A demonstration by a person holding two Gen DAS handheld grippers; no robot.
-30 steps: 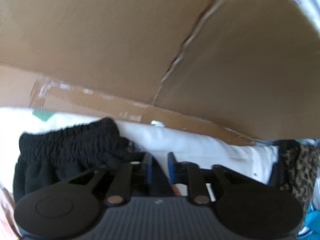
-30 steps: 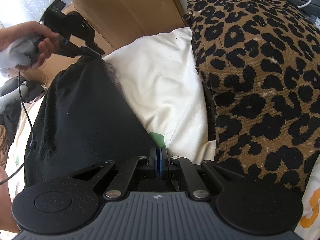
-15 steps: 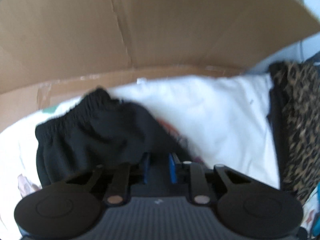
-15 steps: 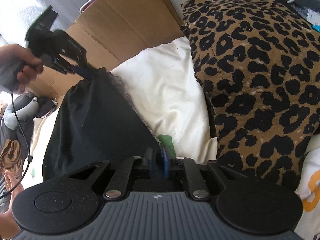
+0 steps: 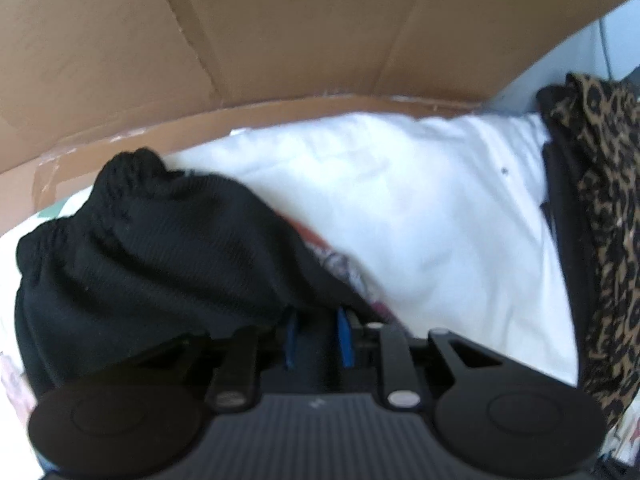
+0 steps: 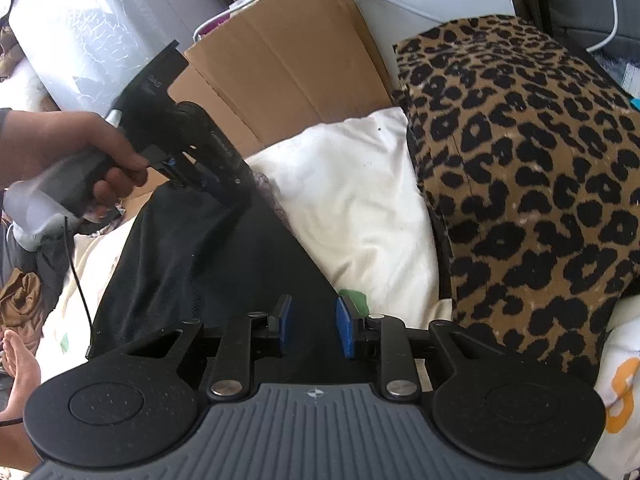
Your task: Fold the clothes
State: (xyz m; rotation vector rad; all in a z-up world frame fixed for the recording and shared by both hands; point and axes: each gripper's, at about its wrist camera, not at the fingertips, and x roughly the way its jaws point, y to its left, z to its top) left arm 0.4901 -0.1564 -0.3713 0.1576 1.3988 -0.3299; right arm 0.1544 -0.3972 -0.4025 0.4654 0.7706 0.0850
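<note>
With the right gripper just opening off the black ribbed-knit shorts, the left gripper, still pinching their edge, should lay it flat before releasing.

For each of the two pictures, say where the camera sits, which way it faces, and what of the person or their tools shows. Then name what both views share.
Left wrist: on the left gripper, facing down at the black ribbed-knit garment, brown cardboard behind; only its own fingers show.
Right wrist: on the right gripper, jaws apart, facing across the black garment; the left hand holds the left gripper.
Shared: black garment, white pillow, leopard-print fabric, cardboard.
</note>
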